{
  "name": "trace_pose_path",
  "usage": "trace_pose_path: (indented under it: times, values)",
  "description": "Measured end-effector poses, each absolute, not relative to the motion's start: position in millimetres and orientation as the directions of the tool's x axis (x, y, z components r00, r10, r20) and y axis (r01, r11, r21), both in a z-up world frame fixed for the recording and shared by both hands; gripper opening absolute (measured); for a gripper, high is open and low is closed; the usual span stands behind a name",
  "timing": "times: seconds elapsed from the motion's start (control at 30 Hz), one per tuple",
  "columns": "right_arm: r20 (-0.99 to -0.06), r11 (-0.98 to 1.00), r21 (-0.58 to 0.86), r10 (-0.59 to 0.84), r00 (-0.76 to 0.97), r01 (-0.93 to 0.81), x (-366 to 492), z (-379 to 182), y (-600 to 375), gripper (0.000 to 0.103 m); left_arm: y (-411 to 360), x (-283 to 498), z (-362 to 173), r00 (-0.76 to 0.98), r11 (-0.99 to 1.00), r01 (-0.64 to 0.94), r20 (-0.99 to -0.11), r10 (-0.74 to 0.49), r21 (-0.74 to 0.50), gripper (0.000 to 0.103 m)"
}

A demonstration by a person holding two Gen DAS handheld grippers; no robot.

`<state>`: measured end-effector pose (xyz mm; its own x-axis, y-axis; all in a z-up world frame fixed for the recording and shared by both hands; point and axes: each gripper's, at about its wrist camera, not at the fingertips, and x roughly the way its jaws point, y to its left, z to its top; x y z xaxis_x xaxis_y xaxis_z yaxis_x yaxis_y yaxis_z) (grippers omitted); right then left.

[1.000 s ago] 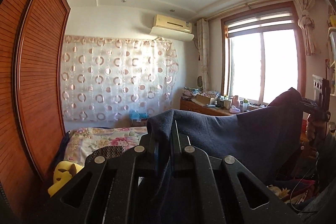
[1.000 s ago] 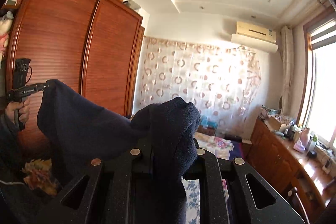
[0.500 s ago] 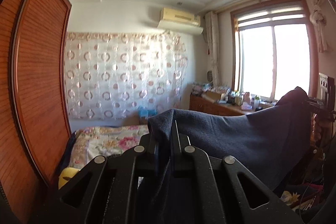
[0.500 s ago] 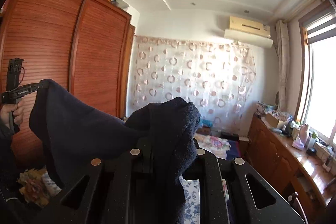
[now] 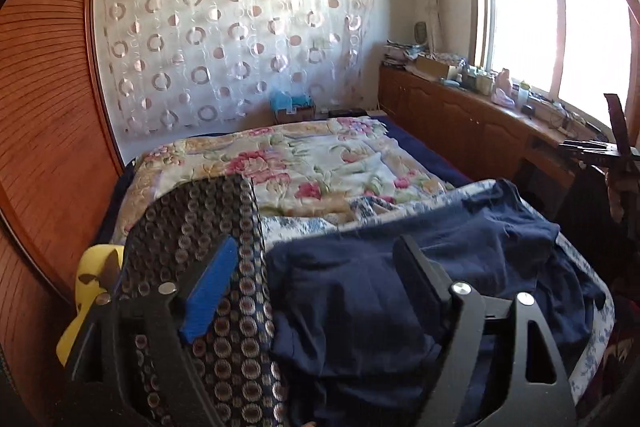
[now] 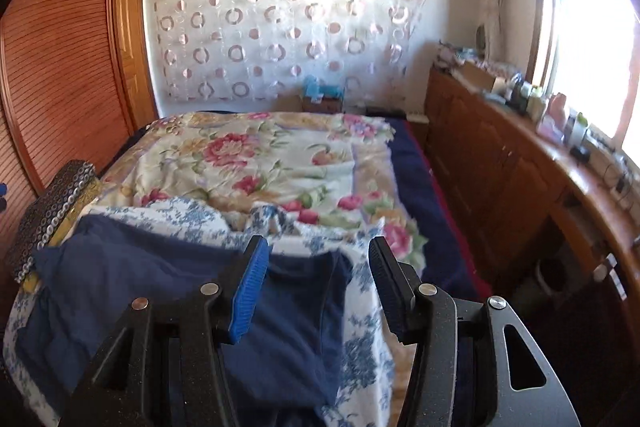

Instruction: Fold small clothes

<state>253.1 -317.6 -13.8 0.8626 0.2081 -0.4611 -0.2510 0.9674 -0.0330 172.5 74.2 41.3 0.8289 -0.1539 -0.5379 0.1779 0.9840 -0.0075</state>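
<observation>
Navy-blue garment point(image 5: 400, 291), soft knit: lay spread and rumpled on the near end of the bed point(image 6: 412, 187), resting on a blue-and-white floral sheet point(image 6: 360, 351). Its near right corner reached close to the sheet's edge in the right wrist view; far hem ran roughly straight across the bed.

Floral quilt point(image 5: 320, 163), pink and green on cream: covered the far half of the bed, beyond the garment, with a dark blue border strip along its right side.

Patterned cushion point(image 5: 208, 227), dark with ring motifs: stood just left of the garment, touching or nearly touching it; a yellow item point(image 5: 86, 291) sat at its left, against the wooden wardrobe point(image 5: 44, 115).

Cardboard box point(image 5: 294, 111): on the floor past the bed foot, below the circle-print curtain point(image 5: 236, 35), holding something pale blue; contents otherwise unreadable.

Wooden sideboard point(image 6: 500, 163): along the window wall, top crowded with bottles and small items. A narrow floor aisle separated it from the bed's right edge.

Left gripper point(image 5: 316, 287): hovered low over the garment's left part, fingers wide apart, nothing between them; one blue pad point(image 5: 210, 291) visible.

Right gripper point(image 6: 316, 287): poised over the garment's right corner, fingers apart and empty; also seen raised at the far right of the left wrist view.
</observation>
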Motion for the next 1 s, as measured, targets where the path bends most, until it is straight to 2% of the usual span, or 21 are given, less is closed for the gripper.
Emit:
trace_pose_path:
  times: [0.2, 0.4, 0.57, 0.7, 0.93, 1.0]
  values:
    - [-0.511, 0.951, -0.052, 0.237, 0.826, -0.305, 223.9, -61.4, -330.7, 0.054, 68.4, 134.2, 26.3, 0.805, 0.984, 0.176, -0.571, -0.162, -0.031, 0.082]
    - [-0.578, 0.939, -0.036, 0.260, 0.773, -0.343, 200.7, -97.3, -352.2, 0.054, 66.8, 95.4, -11.3, 0.764, 0.983, 0.168, -0.620, -0.180, -0.079, 0.081]
    - [-0.636, 0.927, 0.015, 0.299, 0.712, -0.376, 181.8, -113.0, -358.9, 0.054, 60.9, 80.8, -46.9, 0.724, 0.986, 0.159, -0.674, -0.144, -0.039, 0.082]
    - [-0.632, 0.920, 0.067, 0.339, 0.697, -0.387, 163.8, -116.1, -369.6, 0.054, 62.4, 85.9, -71.3, 0.671, 0.987, 0.155, -0.728, -0.143, -0.051, 0.081]
    - [-0.632, 0.915, 0.107, 0.365, 0.684, -0.389, 135.1, -121.9, -377.0, 0.054, 64.1, 96.6, -88.7, 0.621, 0.988, 0.137, -0.770, -0.142, -0.072, 0.081]
    - [-0.634, 0.911, 0.104, 0.369, 0.679, -0.399, 133.8, -123.9, -374.7, 0.041, 63.3, 97.5, -90.1, 0.615, 0.989, 0.133, -0.777, -0.135, -0.067, 0.082]
